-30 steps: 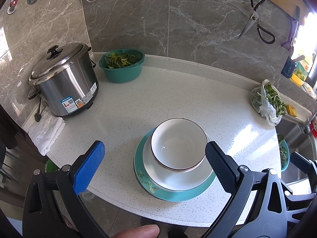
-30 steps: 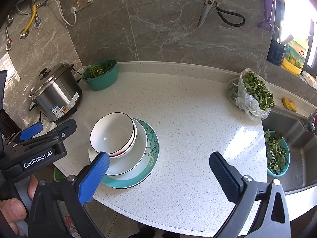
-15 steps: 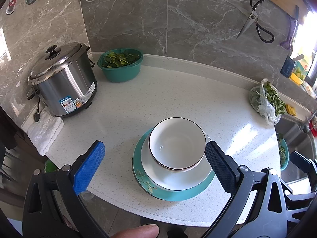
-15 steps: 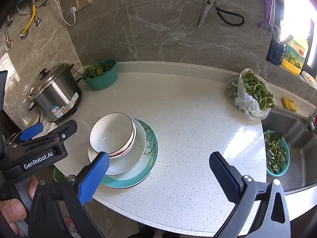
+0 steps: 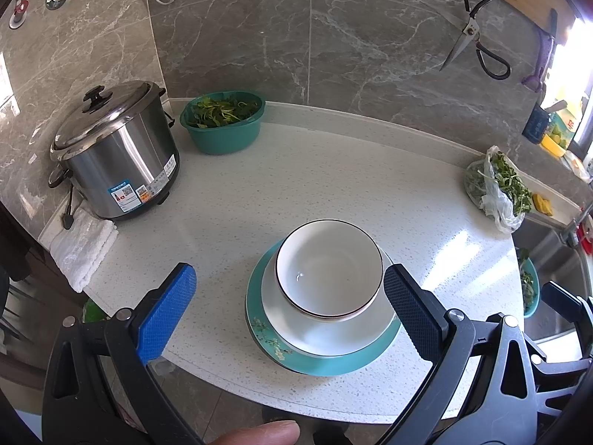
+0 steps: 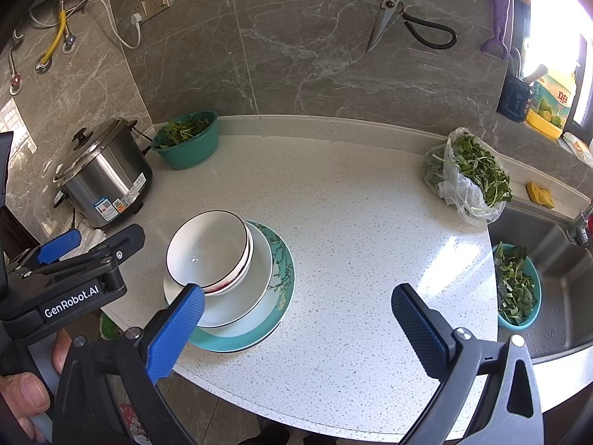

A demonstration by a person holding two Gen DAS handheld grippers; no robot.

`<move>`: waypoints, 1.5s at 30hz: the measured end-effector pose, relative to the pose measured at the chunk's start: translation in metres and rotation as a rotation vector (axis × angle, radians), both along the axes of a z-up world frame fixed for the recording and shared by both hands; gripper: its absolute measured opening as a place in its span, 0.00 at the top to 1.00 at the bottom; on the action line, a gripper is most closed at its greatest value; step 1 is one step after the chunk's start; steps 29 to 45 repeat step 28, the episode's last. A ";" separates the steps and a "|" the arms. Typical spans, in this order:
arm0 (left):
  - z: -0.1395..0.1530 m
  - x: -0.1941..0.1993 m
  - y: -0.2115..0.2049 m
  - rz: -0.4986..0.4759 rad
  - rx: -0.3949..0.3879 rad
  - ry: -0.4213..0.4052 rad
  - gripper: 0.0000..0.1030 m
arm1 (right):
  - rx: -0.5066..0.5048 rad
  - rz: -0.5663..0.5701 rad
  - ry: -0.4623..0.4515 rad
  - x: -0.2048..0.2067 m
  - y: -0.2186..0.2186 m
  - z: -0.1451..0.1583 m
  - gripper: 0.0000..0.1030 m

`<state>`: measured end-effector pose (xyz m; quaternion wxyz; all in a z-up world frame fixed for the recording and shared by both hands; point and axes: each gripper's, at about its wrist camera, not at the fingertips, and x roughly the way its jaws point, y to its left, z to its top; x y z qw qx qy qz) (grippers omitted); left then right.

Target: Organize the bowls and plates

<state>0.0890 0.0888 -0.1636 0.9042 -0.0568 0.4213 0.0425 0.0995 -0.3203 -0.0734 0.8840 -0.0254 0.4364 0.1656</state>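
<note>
- Both the left hand-held gripper (image 5: pixel 285 304) and right hand-held gripper (image 6: pixel 296 319) gape apart, empty.
- White black-rimmed ceramic bowls (image 5: pixel 329 267) sit off-centre on the teal floral plate (image 5: pixel 270 337), lower centre; a nudge could tip them off the white speckled counter (image 5: pixel 259 193).

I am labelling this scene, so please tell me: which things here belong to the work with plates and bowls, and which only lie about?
Job: bowls, white plate, teal plate.

Lying about: cooker, basin of greens, bag of greens, towel, scissors, sponge.
</note>
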 end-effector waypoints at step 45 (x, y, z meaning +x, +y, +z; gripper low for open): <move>0.004 -0.005 -0.007 -0.004 -0.002 -0.022 0.00 | -0.003 -0.020 0.008 0.000 -0.004 0.001 0.00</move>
